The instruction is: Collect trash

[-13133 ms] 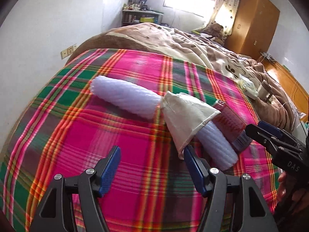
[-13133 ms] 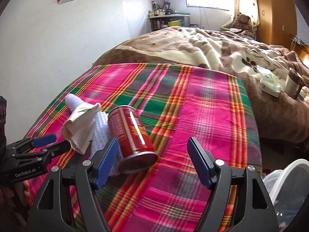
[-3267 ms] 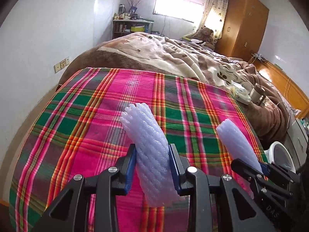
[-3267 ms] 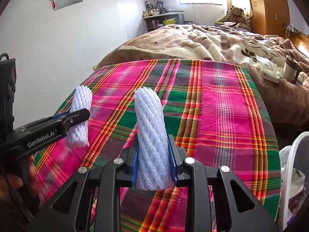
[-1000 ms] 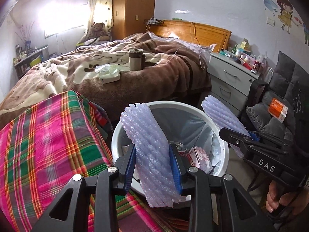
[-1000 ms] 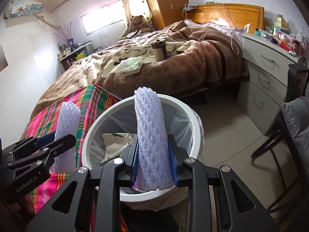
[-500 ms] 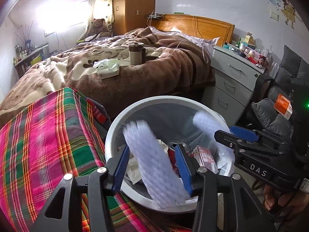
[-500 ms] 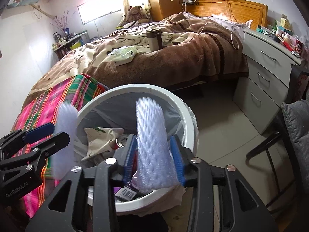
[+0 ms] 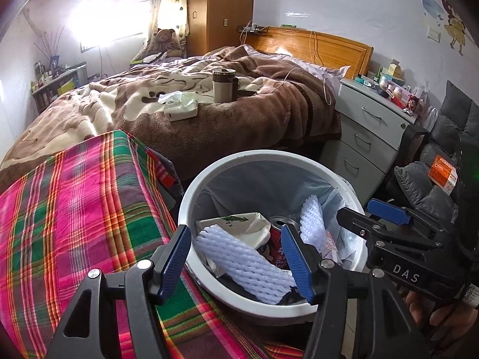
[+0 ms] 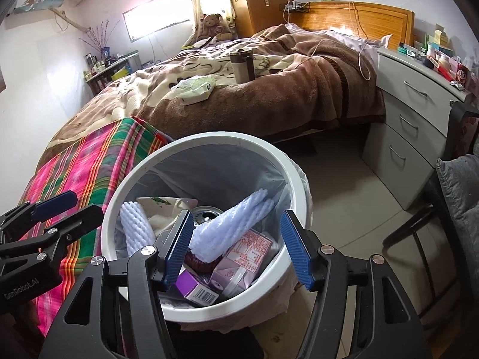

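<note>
Now we are seeing both foam sleeves [image 9: 248,261] [image 10: 236,224] lying inside bin [image 9: 191,197], dropped since second ago; left gripper [image 9: 236,261] and right gripper [image 10: 236,246] jaws opening, gripping nothing; we are judging this load done.

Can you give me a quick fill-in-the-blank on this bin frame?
1. Both white foam sleeves now lie inside the ____.
2. The left gripper and the right gripper have their jaws opening, with ____ pressed between the pads.
3. The cloth beside the bin has a ____ pattern.
4. The red can in the bin stands with its opened top facing ____.

Missing words: bin; nothing; plaid; up
</note>
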Tool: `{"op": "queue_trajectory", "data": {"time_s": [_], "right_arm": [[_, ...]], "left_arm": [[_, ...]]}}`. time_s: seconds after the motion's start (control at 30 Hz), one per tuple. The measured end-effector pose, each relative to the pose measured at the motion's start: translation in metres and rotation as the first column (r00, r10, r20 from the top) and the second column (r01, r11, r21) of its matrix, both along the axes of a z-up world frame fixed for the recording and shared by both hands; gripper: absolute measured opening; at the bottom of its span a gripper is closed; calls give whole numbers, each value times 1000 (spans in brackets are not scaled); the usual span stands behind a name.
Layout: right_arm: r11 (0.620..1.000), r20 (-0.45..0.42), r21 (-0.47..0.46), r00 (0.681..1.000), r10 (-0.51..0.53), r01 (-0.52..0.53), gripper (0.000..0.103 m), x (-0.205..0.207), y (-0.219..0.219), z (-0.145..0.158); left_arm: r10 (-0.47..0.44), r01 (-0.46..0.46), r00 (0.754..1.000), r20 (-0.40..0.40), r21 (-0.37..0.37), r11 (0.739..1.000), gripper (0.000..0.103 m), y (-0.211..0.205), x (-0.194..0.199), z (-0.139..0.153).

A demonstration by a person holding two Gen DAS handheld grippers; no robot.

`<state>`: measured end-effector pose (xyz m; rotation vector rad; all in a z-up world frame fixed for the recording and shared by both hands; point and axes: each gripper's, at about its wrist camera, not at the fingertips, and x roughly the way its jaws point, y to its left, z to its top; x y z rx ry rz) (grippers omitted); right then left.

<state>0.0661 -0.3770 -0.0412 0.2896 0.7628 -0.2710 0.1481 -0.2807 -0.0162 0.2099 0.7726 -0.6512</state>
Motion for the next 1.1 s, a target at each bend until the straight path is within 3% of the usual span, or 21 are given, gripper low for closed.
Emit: {"op": "queue_trajectory", "data": {"time_s": [0.37,0.5,0.6,0.73,1.1], "right_arm": [[999,110,-39,993,39,-35,62,-37,34,23],[998,151,-54,988,46,-38,71,-50,43,30],[998,178,-56,983,43,-33,71,-59,49,35],[997,215,-71,976,40,-26,71,-72,59,40],[994,283,-112,958,48,-17,71,-97,85,43]], "left_arm": [[121,-118,985,123,-35,992,62,47,-47,26],[158,-151,974,160,-54,987,62,65,-68,31],[175,-172,965,197,-35,984,62,73,-84,34],[182,-170,964,192,-76,982,62,88,-100,40],[229,-213,947,226,-95,972,63,112,-139,47]]}}
